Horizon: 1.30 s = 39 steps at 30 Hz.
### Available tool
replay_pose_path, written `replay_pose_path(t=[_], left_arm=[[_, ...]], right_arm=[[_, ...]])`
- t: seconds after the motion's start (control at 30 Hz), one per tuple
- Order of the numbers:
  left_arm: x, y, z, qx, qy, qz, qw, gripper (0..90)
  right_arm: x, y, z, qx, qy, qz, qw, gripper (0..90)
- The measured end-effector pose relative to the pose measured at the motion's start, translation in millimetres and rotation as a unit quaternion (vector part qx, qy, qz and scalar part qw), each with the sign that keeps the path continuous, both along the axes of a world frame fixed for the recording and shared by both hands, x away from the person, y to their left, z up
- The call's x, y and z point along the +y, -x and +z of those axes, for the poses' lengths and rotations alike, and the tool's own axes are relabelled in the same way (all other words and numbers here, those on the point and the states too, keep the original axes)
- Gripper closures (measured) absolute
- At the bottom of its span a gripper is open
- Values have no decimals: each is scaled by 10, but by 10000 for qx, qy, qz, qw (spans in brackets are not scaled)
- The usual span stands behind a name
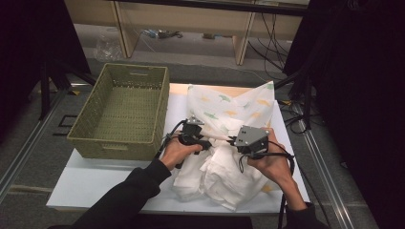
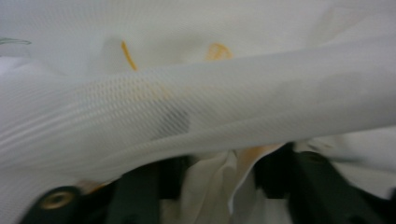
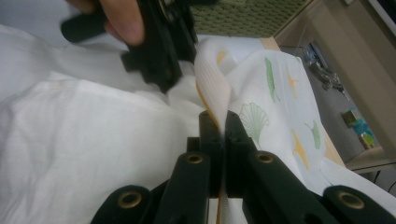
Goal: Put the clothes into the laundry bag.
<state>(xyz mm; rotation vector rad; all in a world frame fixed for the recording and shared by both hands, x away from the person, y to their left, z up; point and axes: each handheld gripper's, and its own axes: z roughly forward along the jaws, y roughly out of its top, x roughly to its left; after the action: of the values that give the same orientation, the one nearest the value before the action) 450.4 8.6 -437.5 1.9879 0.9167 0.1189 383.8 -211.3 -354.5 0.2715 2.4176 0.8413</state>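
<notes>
Cloth [image 1: 224, 143] is bunched up on the white surface [image 1: 86, 186], right beside the empty basket [image 1: 122, 112]. A fold is pinched tight by the right tongs [image 3: 223, 128]; the left tongs [image 1: 193, 136] are half spread with cloth between them. Folding looks barely started, nothing's in the basket yet.

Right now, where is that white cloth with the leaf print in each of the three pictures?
High view: the cloth lies heaped right of the green basket.
Left gripper view: a taut fold of it crosses the picture, with cloth between the jaws.
Right gripper view: it spreads across the table, its edge pinched in the jaws.
Shared landmark: the orange leaf marks.
</notes>
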Motion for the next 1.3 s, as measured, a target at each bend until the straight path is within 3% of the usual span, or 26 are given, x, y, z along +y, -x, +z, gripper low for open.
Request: replay_pose_path(t=[0.1, 0.2, 0.27, 0.4, 0.5, 0.67, 0.77, 0.8, 0.87, 0.9, 0.97, 1.03, 1.1, 1.17, 1.3], left_arm=[[136, 176, 141, -22, -80, -55, 9999, 311], [242, 377, 226, 22, -197, -333, 9992, 243], [260, 527, 231, 11, -252, -456, 9986, 188], [205, 747, 138, 52, -262, -805, 9964, 165], [80, 812, 38, 103, -344, -1118, 9931, 157], [-171, 833, -74, 313, -347, -1356, 9897, 157], [-294, 767, -121, 372, -394, -1258, 9906, 160], [-322, 739, -134, 345, -447, -1213, 9910, 207], [-357, 678, -156, 244, -427, -1306, 9902, 474], [-367, 654, -161, 234, -375, -1257, 9911, 567], [-371, 612, -144, 169, -250, -1199, 9923, 699], [-371, 580, -70, 124, -51, -1047, 9944, 742], [-364, 533, 52, 57, 71, -972, 9952, 759], [-361, 461, 165, 128, 340, -915, 9951, 770], [-398, 265, 268, -86, 333, -685, 9971, 775]], right_arm=[[-10, 3, -23, 83, -44, -134, 9999, 898], [-19, -16, -14, 21, -15, -94, 10000, 898], [-15, -17, -14, 29, -24, -98, 9999, 898], [-6, -21, -27, 36, -16, -115, 9999, 898], [-10, -39, -33, -45, 153, -76, 9998, 898], [-15, -57, -40, -74, 186, -83, 9998, 898], [-22, -53, -46, -51, 181, -91, 9998, 898], [-12, -46, -50, -6, 92, -135, 9999, 898], [-12, -43, -47, -14, 113, -109, 9999, 898], [-16, -44, -46, -55, 151, -104, 9998, 898], [-19, -26, -44, 30, 72, -229, 9997, 898], [-20, -14, -29, 42, 28, -249, 9997, 898], [-32, 2, 5, -38, 31, -198, 9998, 899], [-49, 11, 66, -169, 56, -180, 9997, 899], [-63, 100, 196, -216, -156, -191, 9995, 899]])
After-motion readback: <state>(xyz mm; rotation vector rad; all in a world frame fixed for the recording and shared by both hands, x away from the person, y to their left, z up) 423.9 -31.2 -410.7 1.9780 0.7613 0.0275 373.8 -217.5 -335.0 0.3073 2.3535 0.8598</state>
